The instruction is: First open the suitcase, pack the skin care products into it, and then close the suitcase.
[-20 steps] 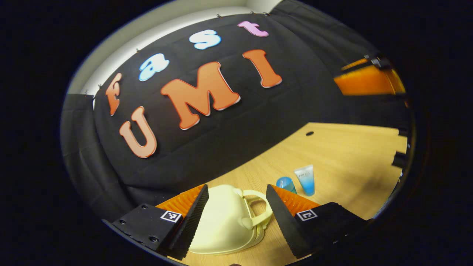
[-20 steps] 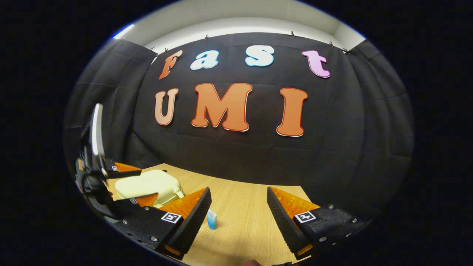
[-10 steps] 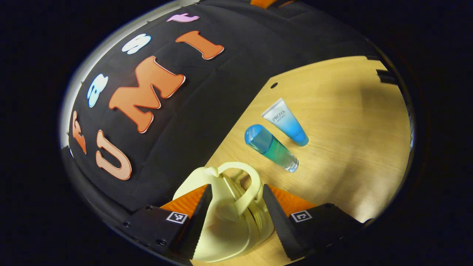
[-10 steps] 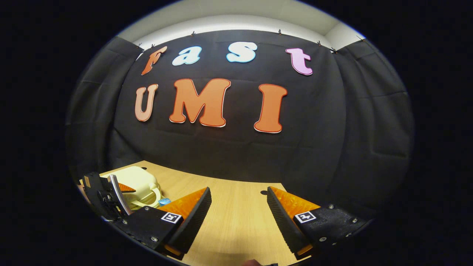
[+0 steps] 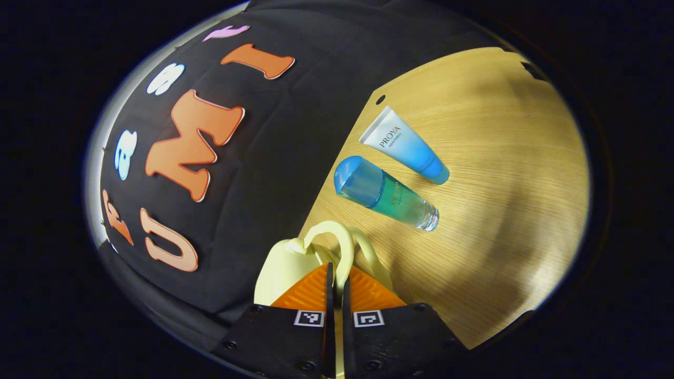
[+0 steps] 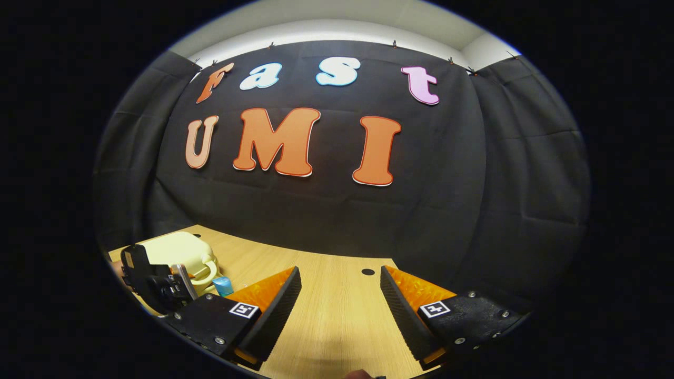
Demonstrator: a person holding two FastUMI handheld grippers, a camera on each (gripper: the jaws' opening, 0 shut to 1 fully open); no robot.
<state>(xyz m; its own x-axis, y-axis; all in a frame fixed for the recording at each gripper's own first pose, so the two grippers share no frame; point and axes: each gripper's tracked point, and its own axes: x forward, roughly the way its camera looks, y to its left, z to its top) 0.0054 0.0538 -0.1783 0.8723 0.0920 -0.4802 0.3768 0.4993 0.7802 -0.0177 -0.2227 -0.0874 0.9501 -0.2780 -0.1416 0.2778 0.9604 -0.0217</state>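
Observation:
A small pale-yellow suitcase lies closed on the wooden table. In the left gripper view my left gripper is shut on its looped handle. Just beyond lie a blue-capped clear bottle and a white-to-blue tube, side by side on the table. In the right gripper view my right gripper hangs open over bare wood with nothing between its fingers. Far to its left sit the suitcase, the blue bottle cap and the left gripper's body.
The wooden table runs up to the black cloth wall. Small dark holes mark the tabletop near the wall. Open wood lies to the right of the bottle and tube.
My left gripper came down onto the suitcase and closed on its handle, tilting more toward the table. The right gripper shifted slightly right and stayed open.

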